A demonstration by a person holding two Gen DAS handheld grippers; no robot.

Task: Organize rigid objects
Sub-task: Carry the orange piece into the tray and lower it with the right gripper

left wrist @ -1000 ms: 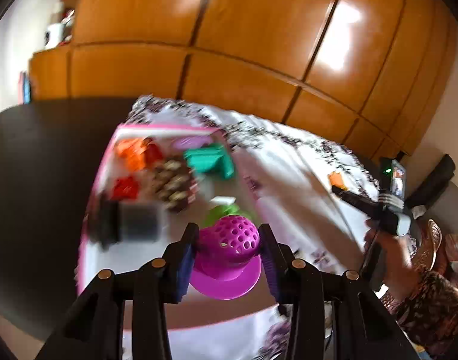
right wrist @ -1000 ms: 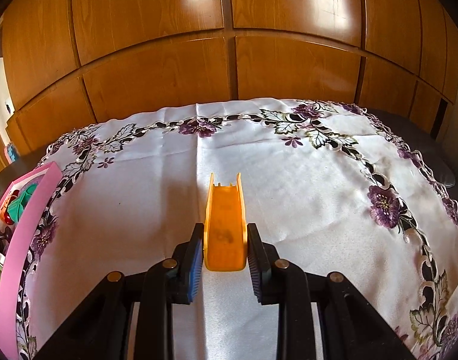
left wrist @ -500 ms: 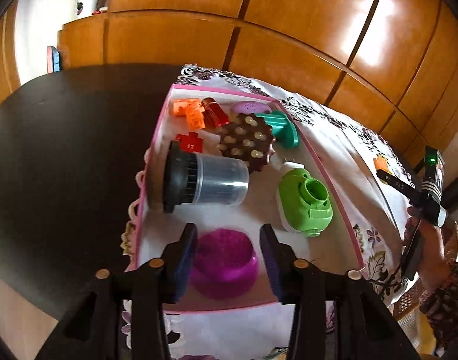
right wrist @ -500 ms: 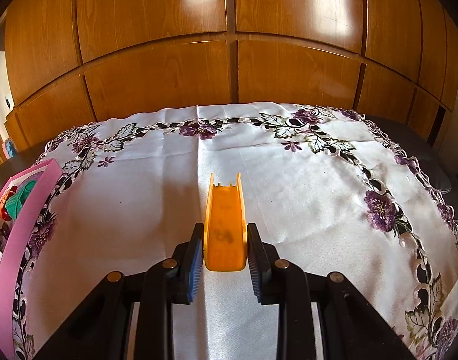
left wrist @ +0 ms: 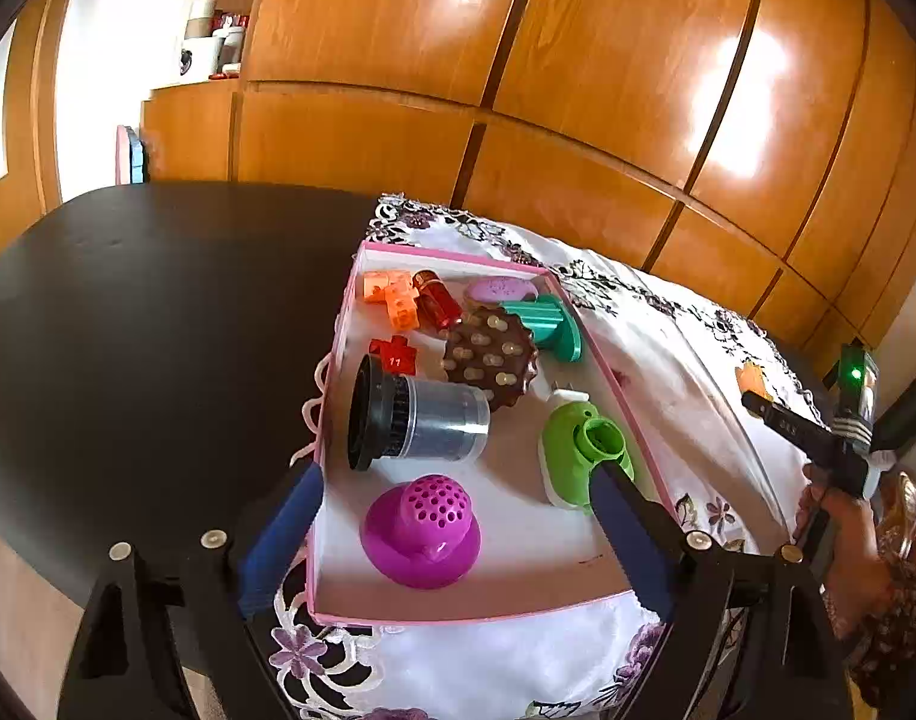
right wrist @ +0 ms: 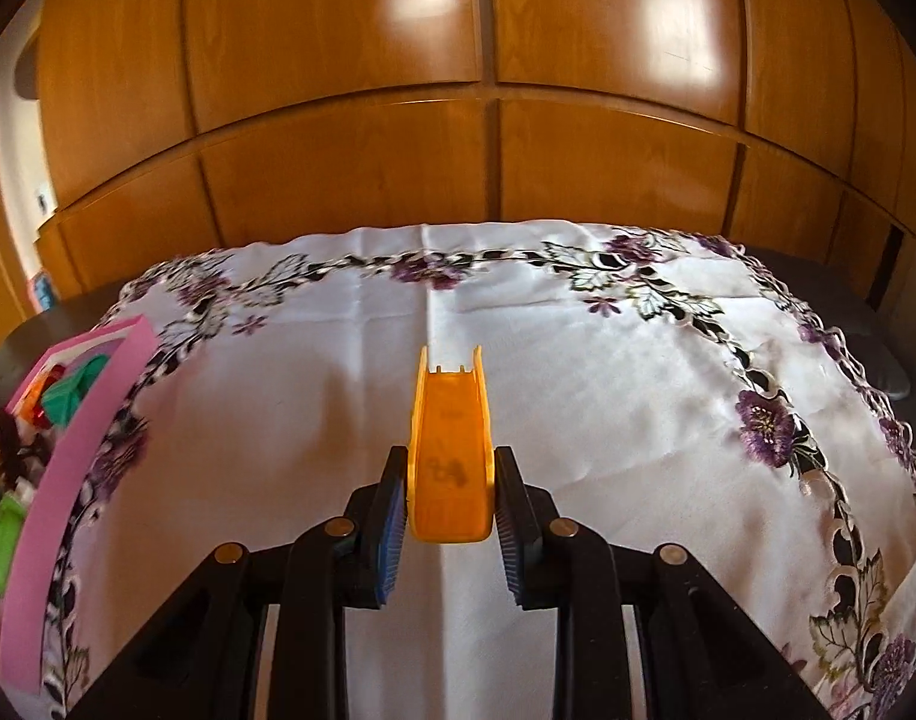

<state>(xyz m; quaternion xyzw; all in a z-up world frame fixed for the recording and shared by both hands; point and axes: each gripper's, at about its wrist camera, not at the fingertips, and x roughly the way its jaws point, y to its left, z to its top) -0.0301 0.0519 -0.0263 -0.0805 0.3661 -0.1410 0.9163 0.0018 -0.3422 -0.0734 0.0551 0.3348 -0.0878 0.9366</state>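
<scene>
Since a second ago, we are seeing the magenta perforated toy [left wrist: 421, 531] leave the left gripper [left wrist: 452, 531] and settle in the near end of the pink tray [left wrist: 458, 617]; the fingers [left wrist: 283, 525] are opening wide, standing clear of it on both sides. In the tray we are already keeping a black-and-clear cylinder [left wrist: 416, 420], a green piece [left wrist: 581, 450], a brown studded disc [left wrist: 491, 357], a teal piece [left wrist: 545, 321] and small orange and red bits. The right gripper [right wrist: 452, 504] is pinching the orange slide piece [right wrist: 452, 450] above the embroidered cloth [right wrist: 638, 390] on the tabletop, well apart from the tray. We are judging that this piece is the last one visible outside the tray.
</scene>
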